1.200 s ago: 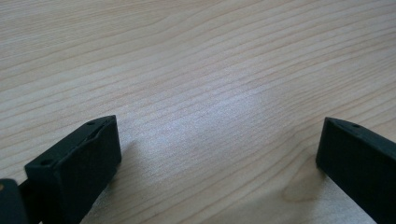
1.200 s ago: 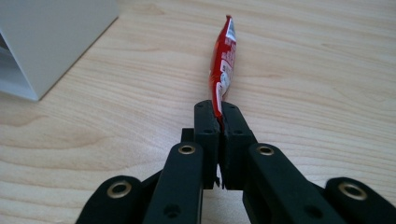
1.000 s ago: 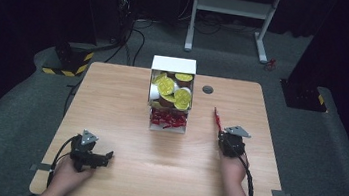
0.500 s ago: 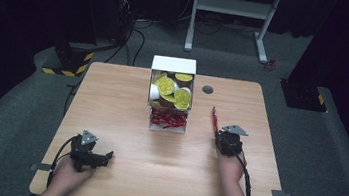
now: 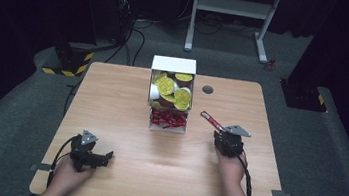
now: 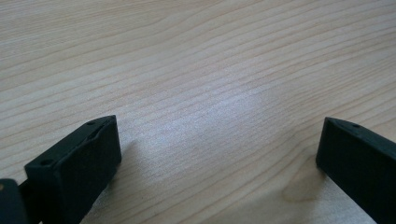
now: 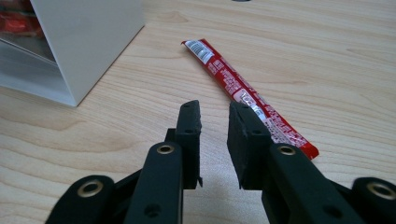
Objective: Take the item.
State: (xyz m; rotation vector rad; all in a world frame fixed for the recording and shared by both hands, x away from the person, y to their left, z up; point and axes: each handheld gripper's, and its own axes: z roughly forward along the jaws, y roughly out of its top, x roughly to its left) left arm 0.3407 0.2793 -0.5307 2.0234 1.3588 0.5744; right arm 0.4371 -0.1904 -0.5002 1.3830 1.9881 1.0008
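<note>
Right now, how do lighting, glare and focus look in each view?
High view: the wooden table is lit and the surroundings are nearly black. Left gripper view: a pale sheen on the wood grain between the left tool's soft-edged jaws. Right gripper view: the red sachet is sharp, its wrapper glinting.

A pale wooden counter [image 5: 111,100] stands on grey carpet [image 5: 20,109] in a dark room. Beyond its far edge are a white metal frame [image 5: 234,7], black cables [image 5: 136,40] and a yellow-black striped block [image 5: 68,62] at far left.

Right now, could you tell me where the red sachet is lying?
The red sachet lies flat on the table, right of the white box and just ahead of the right tool, which isn't holding it.
</note>
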